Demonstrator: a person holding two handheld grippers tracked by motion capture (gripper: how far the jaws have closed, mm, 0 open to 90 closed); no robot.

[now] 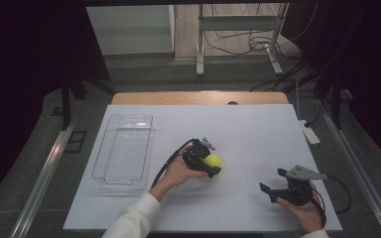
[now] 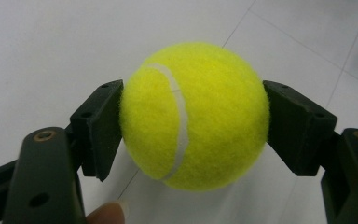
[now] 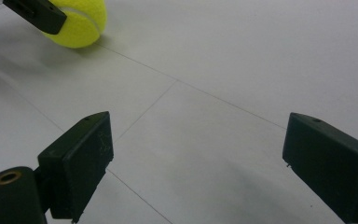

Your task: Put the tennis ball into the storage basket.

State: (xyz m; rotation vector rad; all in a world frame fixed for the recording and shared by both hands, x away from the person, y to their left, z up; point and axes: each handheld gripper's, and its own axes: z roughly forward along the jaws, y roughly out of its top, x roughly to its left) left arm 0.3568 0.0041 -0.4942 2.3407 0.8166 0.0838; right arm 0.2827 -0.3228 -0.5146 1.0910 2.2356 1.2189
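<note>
No readable text, label, brand or number on anything in view.

A white sheet [image 1: 258, 144] covered most of a wooden table [image 1: 198, 97], whose bare far edge showed as a tan strip. Faint straight lines crossed the sheet. Grey floor [image 1: 144, 74] surrounded the table, with metal rails [image 1: 42, 181] running along both sides. Beyond the table stood a metal frame [image 1: 238, 34] on two legs, and dark cables [image 1: 258, 44] lay tangled on the paler floor beneath it. Both sides of the room were dark. A white power strip [image 1: 309, 133] lay near the table's right edge.
</note>
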